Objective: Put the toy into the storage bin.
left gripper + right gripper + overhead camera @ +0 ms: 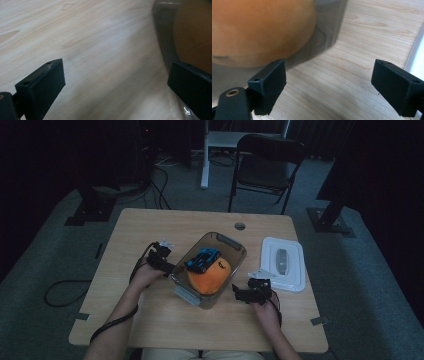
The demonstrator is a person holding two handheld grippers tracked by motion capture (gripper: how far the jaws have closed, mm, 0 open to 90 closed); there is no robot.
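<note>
A clear plastic bin (237, 256) stands in the middle of the wooden table, holding an orange ball (210, 277) and a blue toy car (204, 259) on top of it. My left gripper (165, 262) is open right at the bin's left wall (162, 40), and the orange ball (195, 32) shows through it. My right gripper (245, 292) is open just off the bin's near right corner (332, 30), with the ball (259, 27) showing through the wall. Nothing sits between either pair of jaws.
A white lid (284, 263) with a grey latch lies to the right of the bin, its edge (415, 50) close to my right gripper. A cable hole (240, 226) sits near the table's far edge. A folding chair (267, 165) stands beyond.
</note>
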